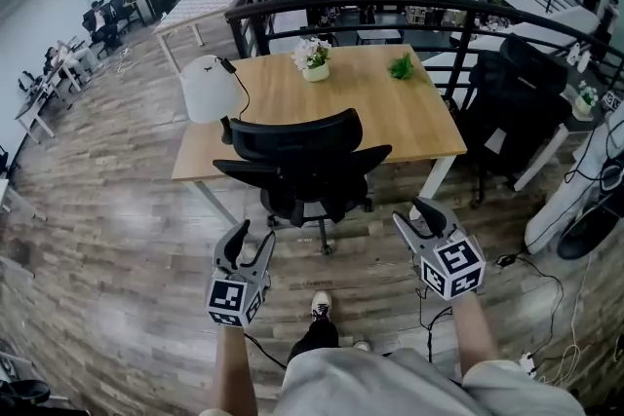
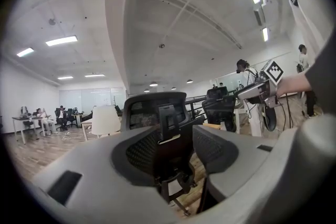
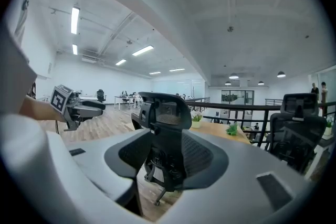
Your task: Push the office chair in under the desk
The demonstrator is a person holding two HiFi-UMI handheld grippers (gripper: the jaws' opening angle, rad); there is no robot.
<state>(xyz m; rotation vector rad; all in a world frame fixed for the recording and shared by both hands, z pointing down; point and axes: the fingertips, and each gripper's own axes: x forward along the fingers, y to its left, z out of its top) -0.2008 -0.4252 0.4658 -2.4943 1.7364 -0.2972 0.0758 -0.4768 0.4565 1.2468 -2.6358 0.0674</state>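
Note:
A black mesh office chair point(image 1: 302, 161) stands on the wood floor at the near edge of the wooden desk point(image 1: 390, 117), its back towards me and its seat partly under the top. My left gripper point(image 1: 251, 242) is a short way in front of the chair, at its lower left, open and empty. My right gripper point(image 1: 421, 215) hovers at the chair's lower right, also open and empty. The left gripper view frames the chair point(image 2: 157, 113) through the gap of its gripper point(image 2: 181, 145). The right gripper view shows the chair point(image 3: 163, 113) beyond its gripper point(image 3: 165, 157). Neither gripper touches the chair.
A white flower pot point(image 1: 314, 61) and a small green plant point(image 1: 402, 68) sit on the desk. A white rounded object point(image 1: 210, 88) stands at its left corner. A black railing point(image 1: 390, 7) runs behind it. Another black chair point(image 1: 517, 102) and floor cables point(image 1: 531, 268) are at the right.

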